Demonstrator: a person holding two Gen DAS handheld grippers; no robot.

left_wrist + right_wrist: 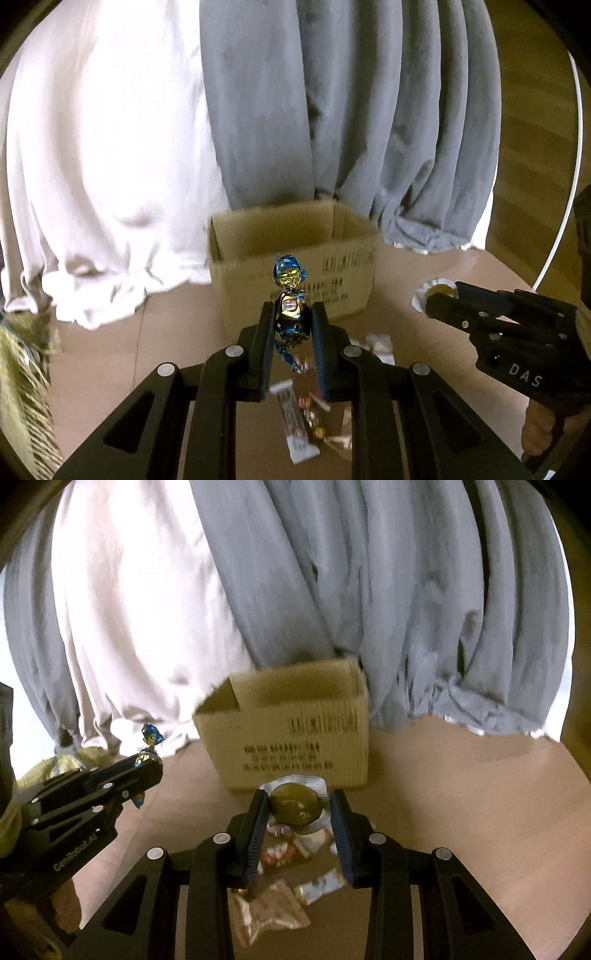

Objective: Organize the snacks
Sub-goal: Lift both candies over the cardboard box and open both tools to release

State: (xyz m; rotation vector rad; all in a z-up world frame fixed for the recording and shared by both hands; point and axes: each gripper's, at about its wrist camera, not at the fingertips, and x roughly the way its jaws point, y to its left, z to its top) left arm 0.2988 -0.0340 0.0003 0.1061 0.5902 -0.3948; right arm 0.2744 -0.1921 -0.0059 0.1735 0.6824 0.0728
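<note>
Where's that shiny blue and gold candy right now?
The candy is pinched in the left tool, held up in the air just in front of the open box, above the loose snacks on the floor.

- The left black two-finger gripper [291, 325] is held level above the floor, pointing forward, its jaws pinched against a blue-and-gold foil-wrapped candy [290, 295] that sticks up past the fingertips [266, 314].
- The right black two-finger gripper [299, 808] is alongside it at about the same height, its jaws closed on a round olive-gold snack in a clear wrapper [294, 806].
- A bare hand [539, 432] grips the right gripper's handle from below; another hand [66, 908] grips the left one's handle.
</note>
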